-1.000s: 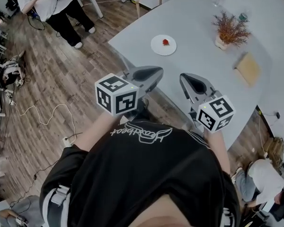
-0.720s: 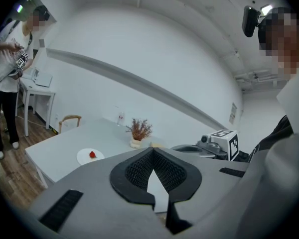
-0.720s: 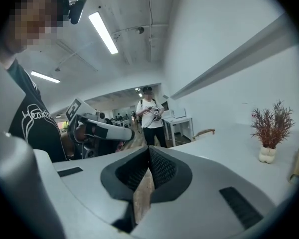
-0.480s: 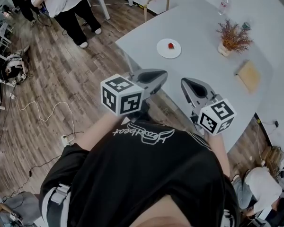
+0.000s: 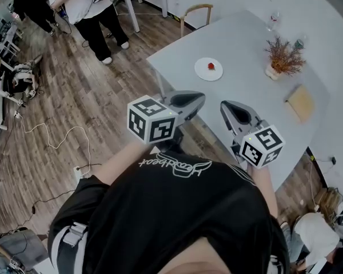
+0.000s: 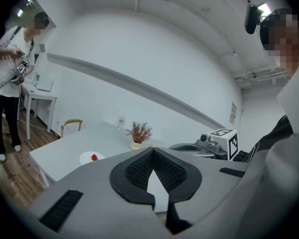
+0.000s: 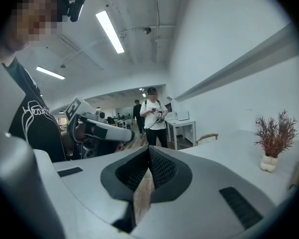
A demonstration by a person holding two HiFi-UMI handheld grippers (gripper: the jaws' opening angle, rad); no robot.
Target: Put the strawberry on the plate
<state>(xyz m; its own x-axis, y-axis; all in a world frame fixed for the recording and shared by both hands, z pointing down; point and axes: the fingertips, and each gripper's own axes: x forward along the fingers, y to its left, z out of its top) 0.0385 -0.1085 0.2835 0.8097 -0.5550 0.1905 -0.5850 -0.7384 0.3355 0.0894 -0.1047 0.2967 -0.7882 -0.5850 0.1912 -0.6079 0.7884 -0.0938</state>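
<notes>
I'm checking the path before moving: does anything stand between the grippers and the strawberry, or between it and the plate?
Nothing visible does. The strawberry already lies on the plate, and the table between it and the shut, empty left gripper and right gripper is bare. The plant and board sit off to one side.

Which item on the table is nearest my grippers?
The white plate holding the strawberry, just ahead of the left gripper; the plant vase, tan board and glass sit farther off.
</notes>
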